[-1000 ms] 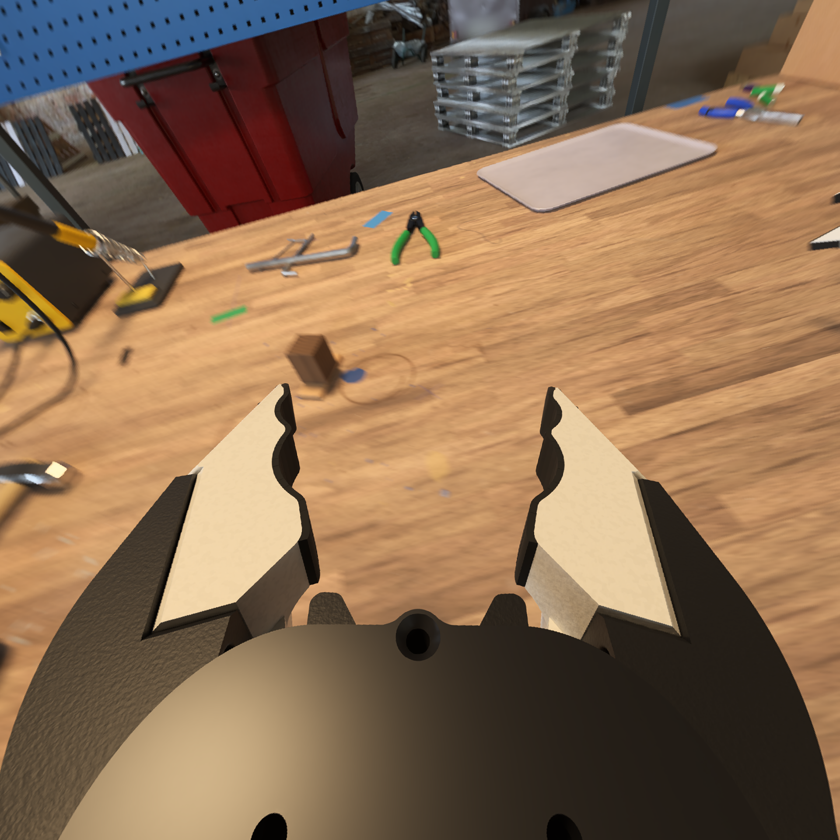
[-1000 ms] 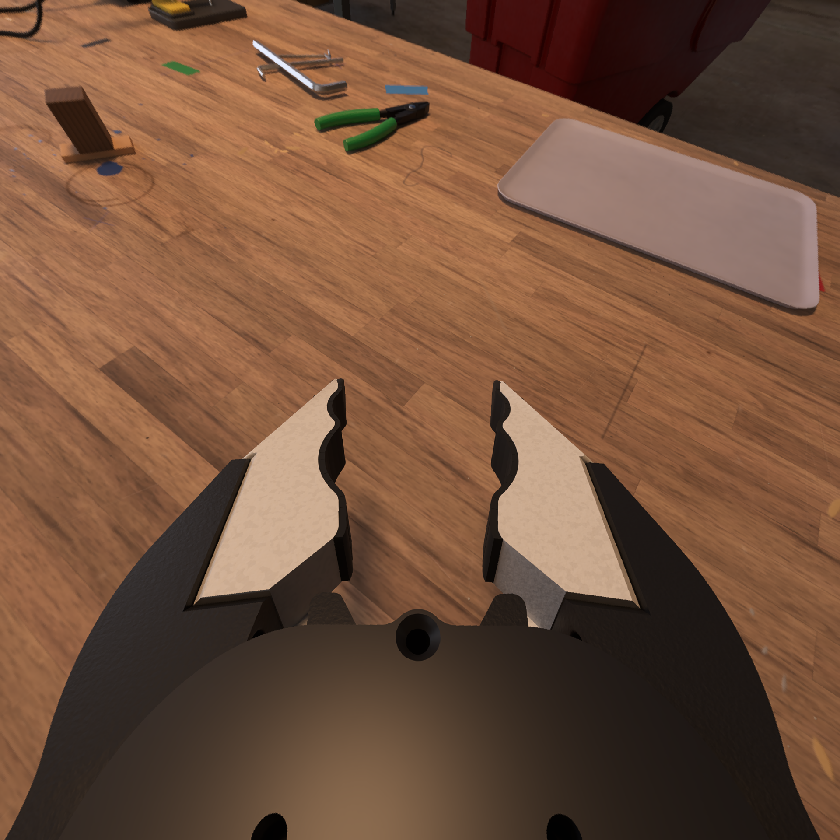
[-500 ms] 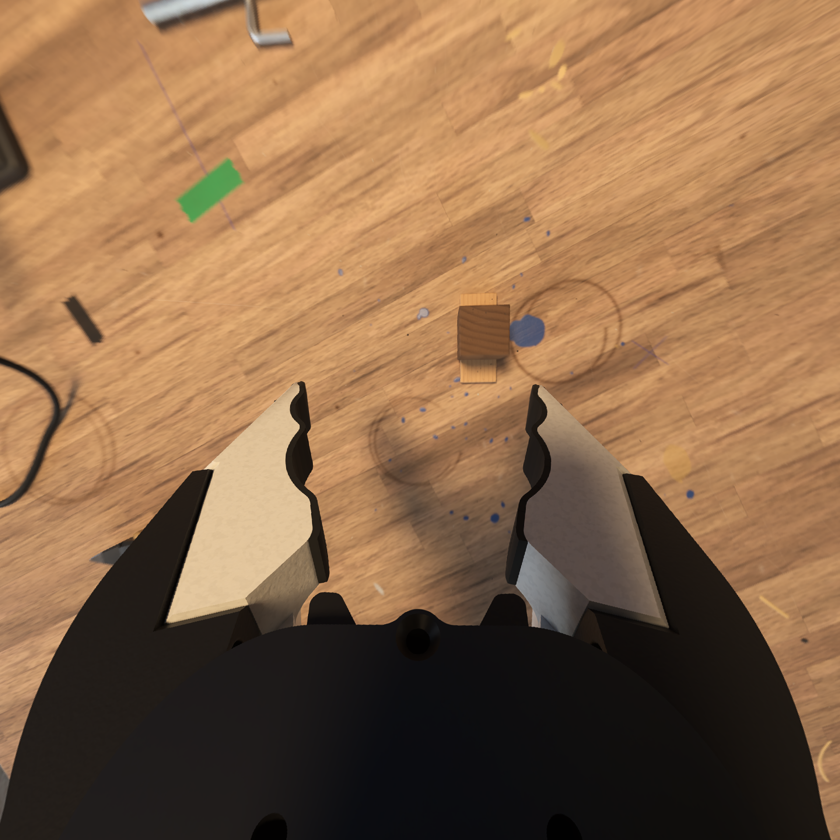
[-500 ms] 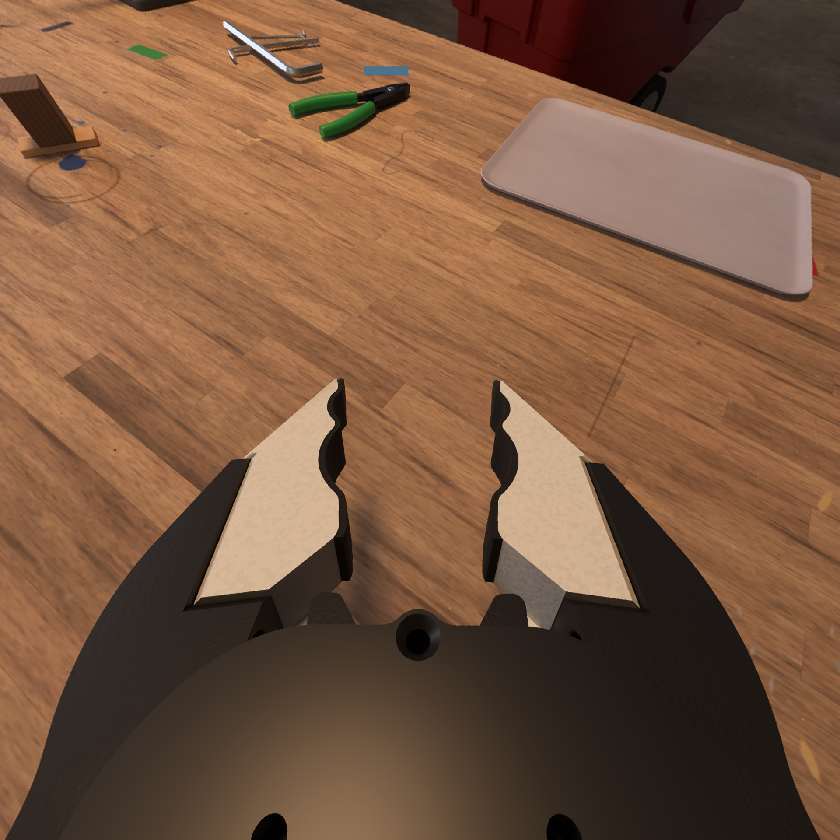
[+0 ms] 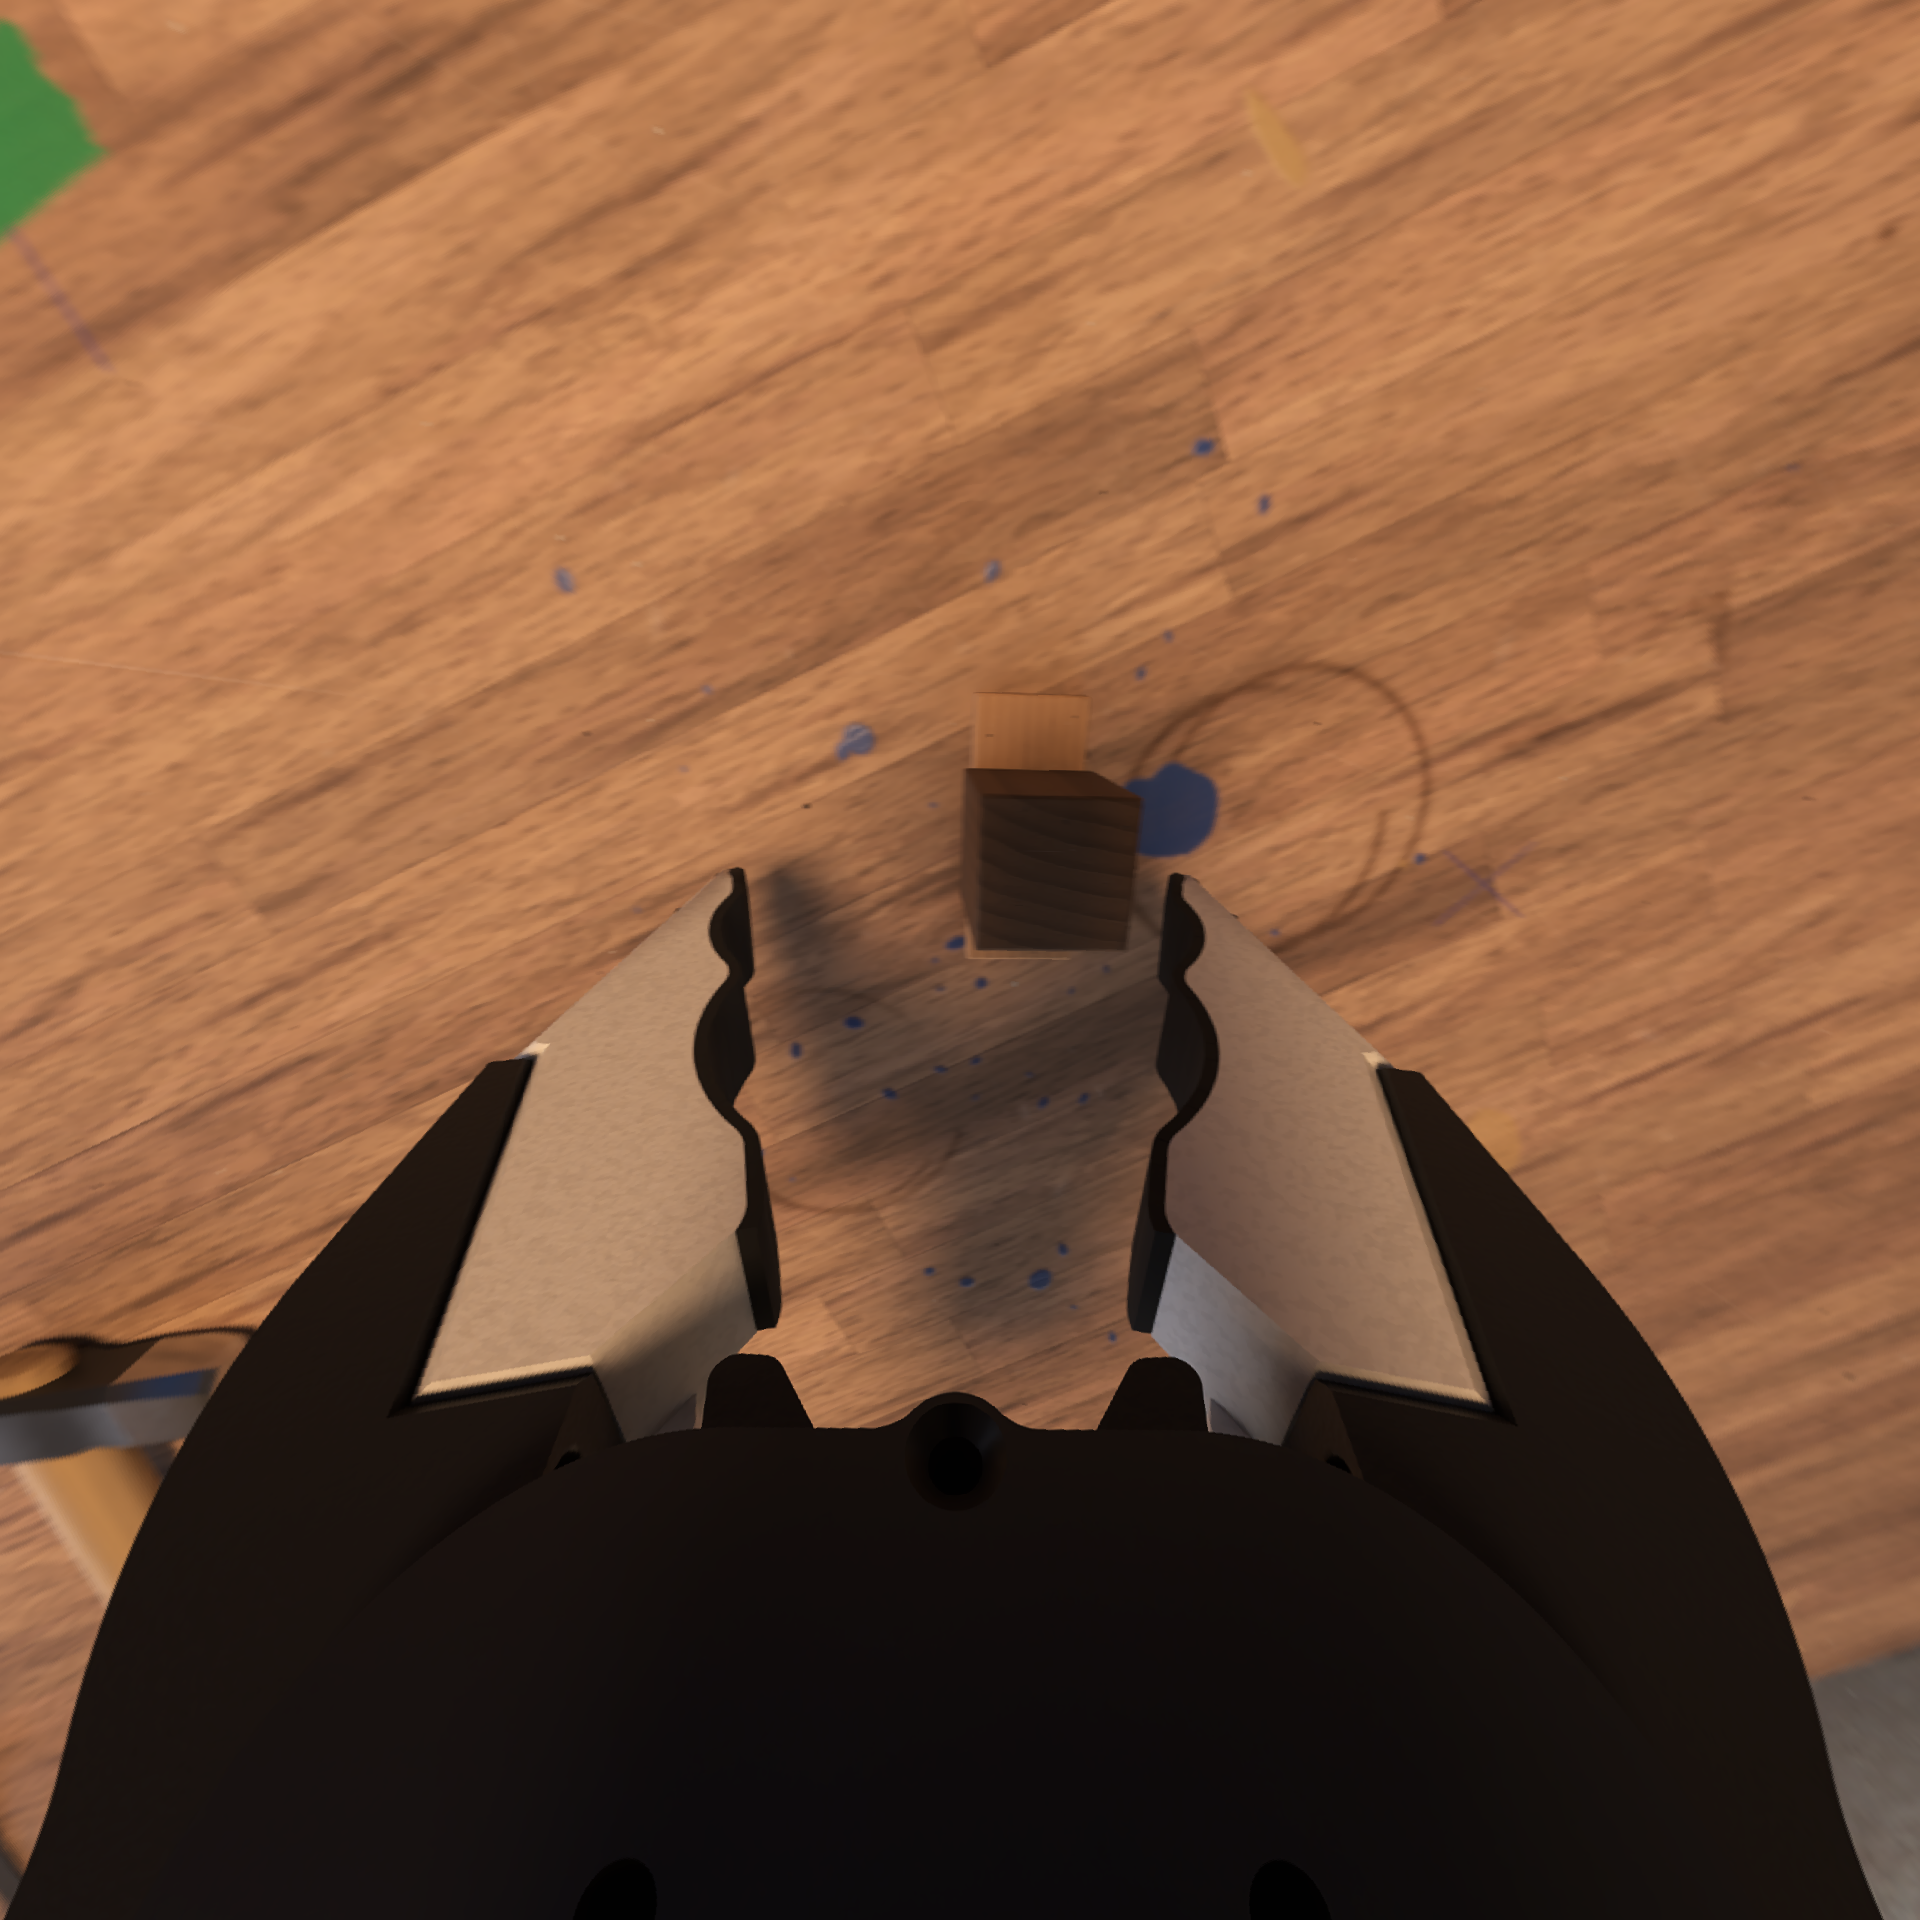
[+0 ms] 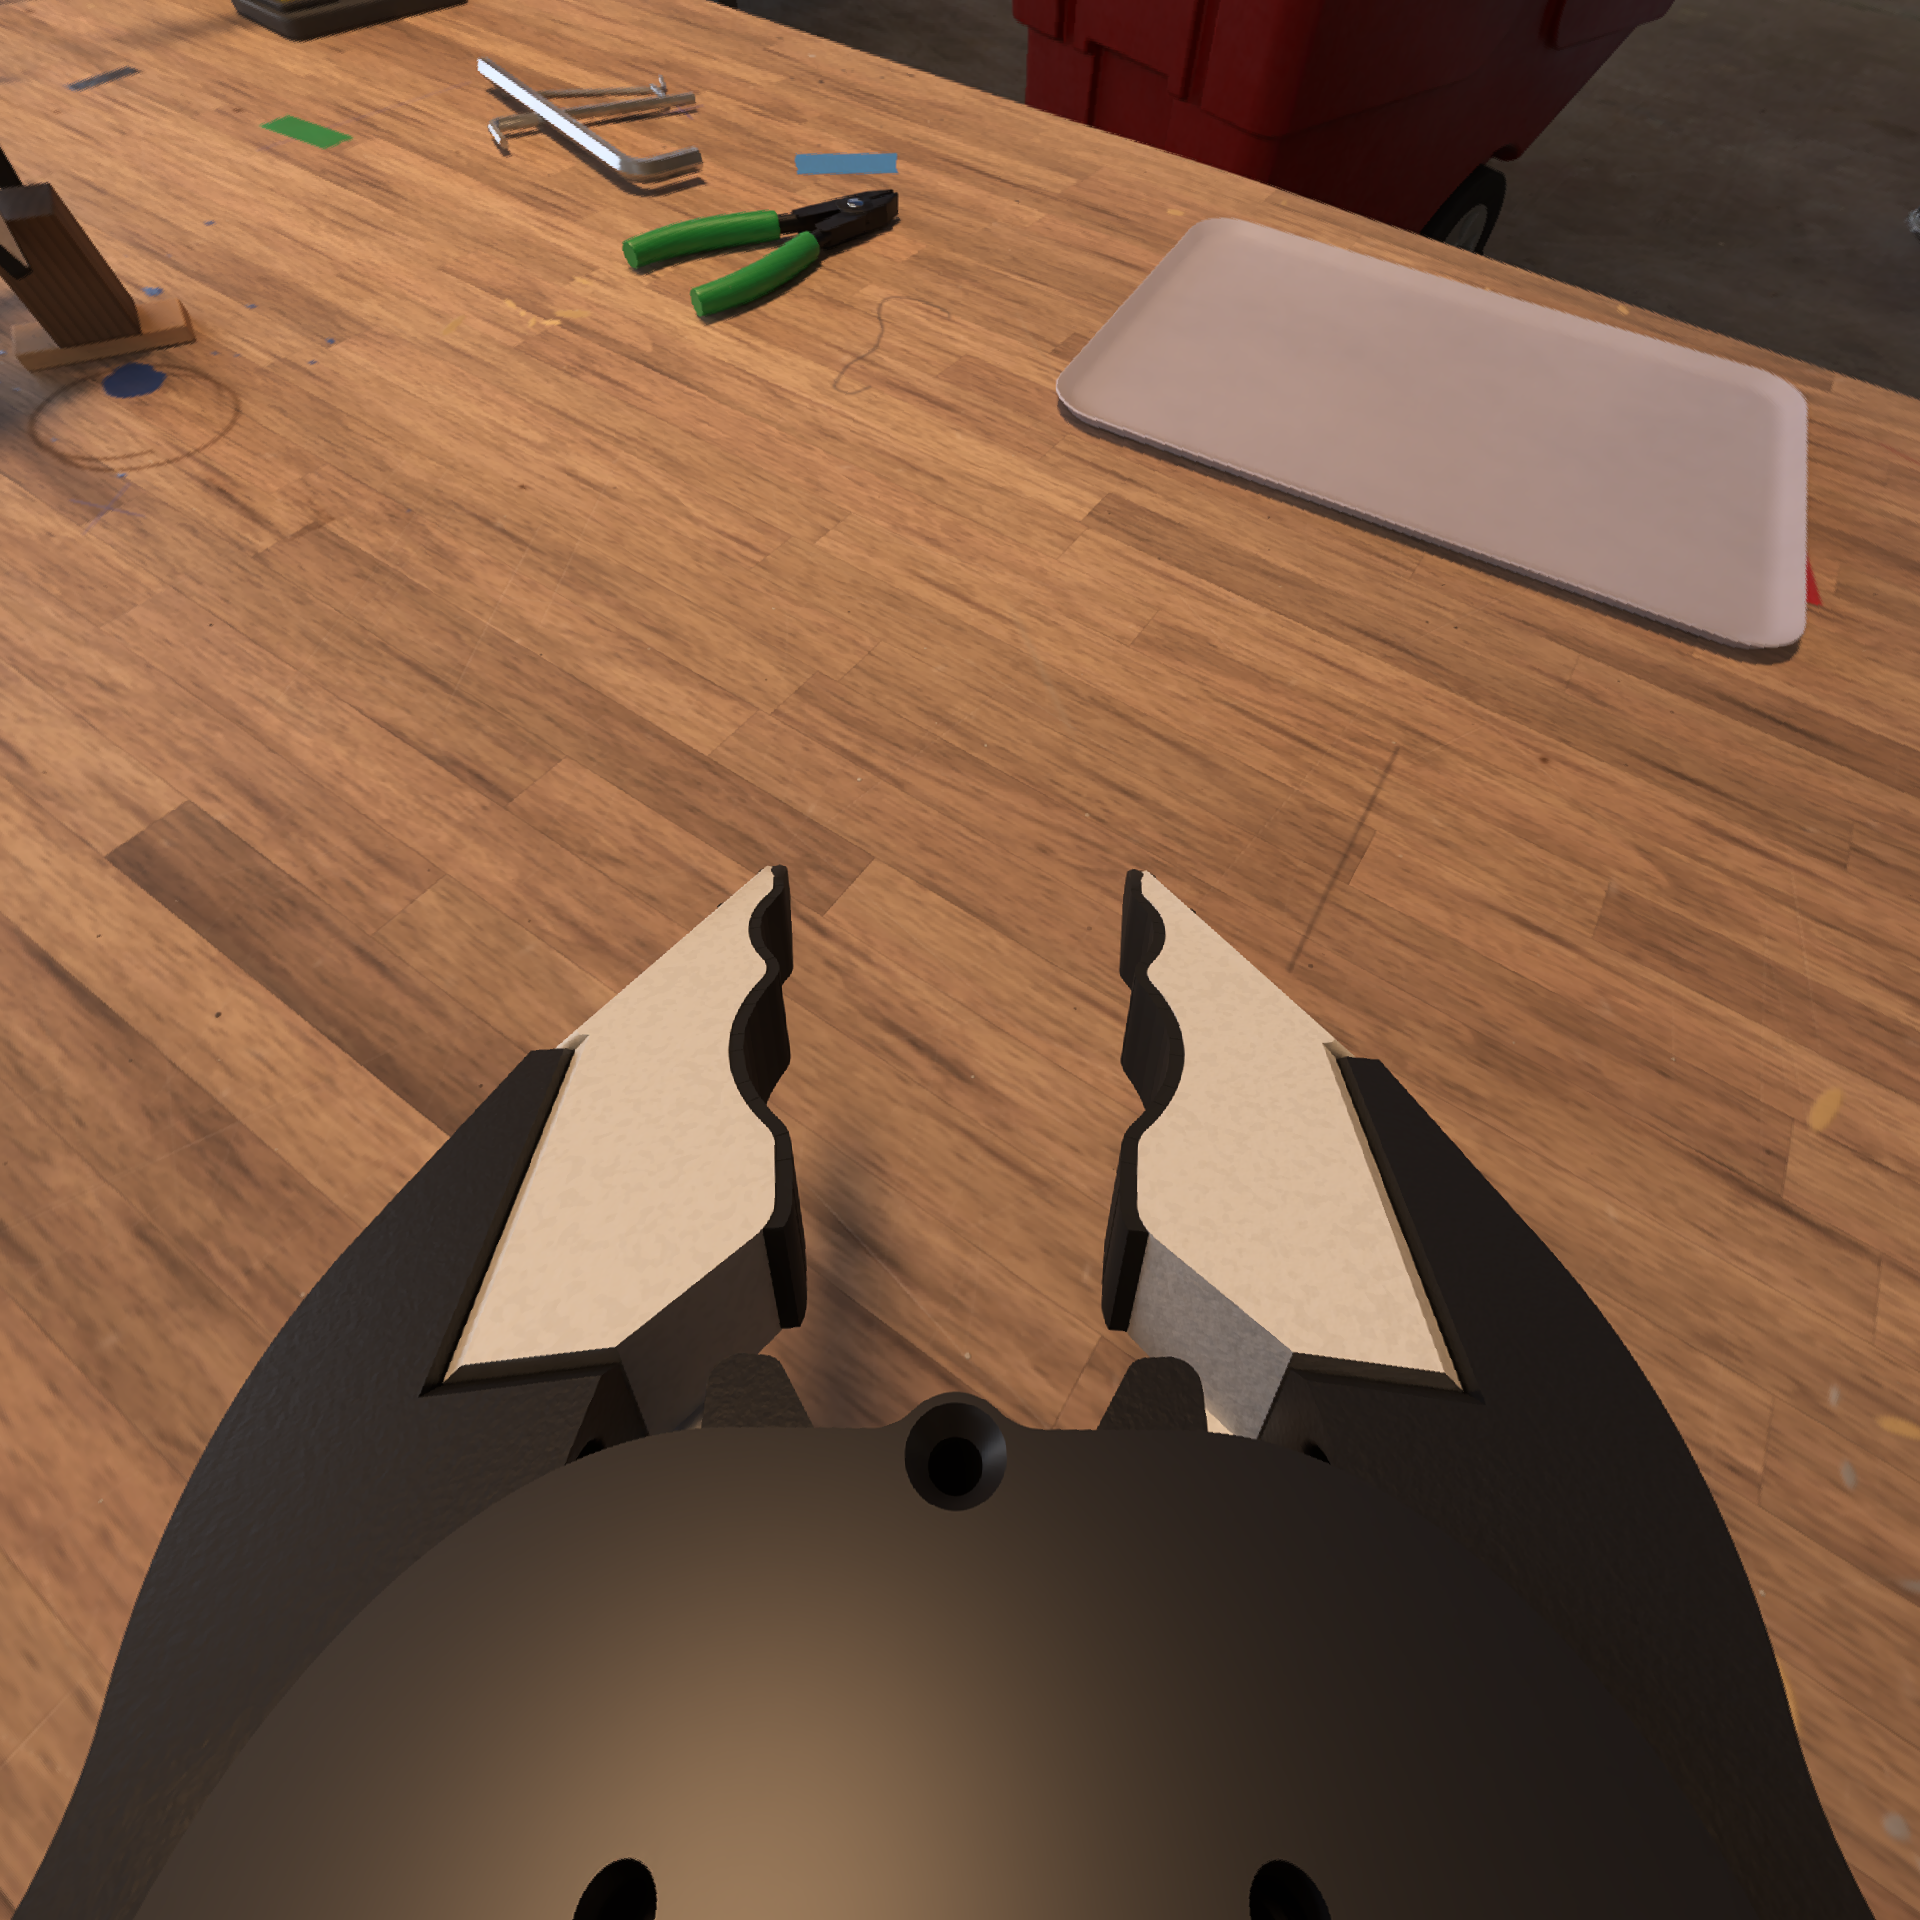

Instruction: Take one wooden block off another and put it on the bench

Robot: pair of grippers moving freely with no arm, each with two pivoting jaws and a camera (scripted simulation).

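Observation:
A dark wooden block (image 5: 1049, 868) stands upright on a flat light wooden block (image 5: 1029, 729) on the bench. My left gripper (image 5: 951, 894) is open and points straight down, with its tips just short of the dark block; the block sits nearer the right finger. In the right wrist view the same pair shows at the far left, the dark block (image 6: 64, 265) on the light one (image 6: 109, 341). My right gripper (image 6: 954, 883) is open and empty, low over bare bench far from the blocks.
Green-handled pliers (image 6: 753, 244), hex keys (image 6: 587, 123), green tape (image 6: 304, 131) and blue tape (image 6: 845, 163) lie at the back. A pale tray (image 6: 1455, 426) lies at the right. A red bin (image 6: 1320, 83) stands behind the bench. A hammer (image 5: 73, 1423) lies at the left.
My left gripper has come down closer over the stacked blocks, which now sit just ahead of its tips. The right gripper has drifted slightly; it stays open.

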